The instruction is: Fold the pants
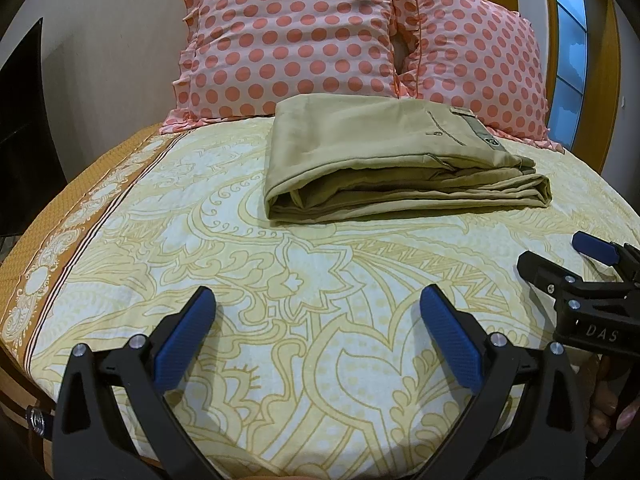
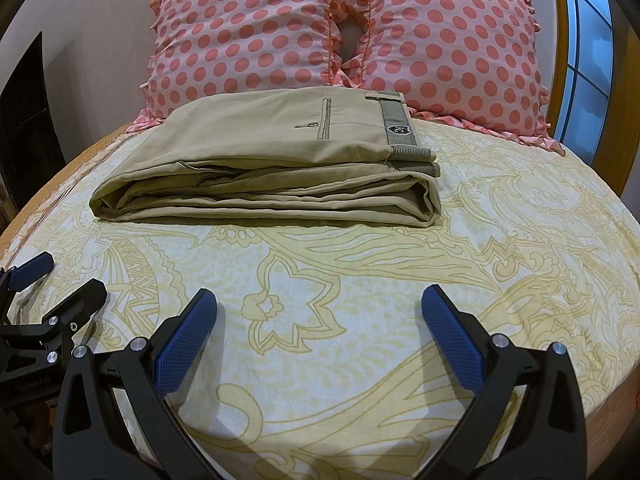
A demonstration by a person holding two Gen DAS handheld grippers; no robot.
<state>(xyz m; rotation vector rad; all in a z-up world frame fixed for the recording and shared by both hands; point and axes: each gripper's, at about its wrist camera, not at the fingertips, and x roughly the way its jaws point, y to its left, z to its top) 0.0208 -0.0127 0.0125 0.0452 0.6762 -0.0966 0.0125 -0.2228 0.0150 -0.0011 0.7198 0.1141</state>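
Observation:
Khaki pants (image 1: 384,152) lie folded in a flat stack on the bed, waistband and label to the right, just in front of the pillows; they also show in the right wrist view (image 2: 272,160). My left gripper (image 1: 316,300) is open and empty, hovering over the bedsheet well short of the pants. My right gripper (image 2: 320,300) is open and empty too, also short of the pants. The right gripper's side shows at the right edge of the left wrist view (image 1: 568,256), and the left gripper's at the left edge of the right wrist view (image 2: 56,284).
The bed has a yellow and white patterned sheet (image 1: 280,320) with an orange border on the left (image 1: 60,240). Two pink polka-dot pillows (image 1: 288,36) (image 2: 452,52) lean against the headboard. A window (image 2: 588,52) is at the right, a dark object (image 1: 20,128) at the left.

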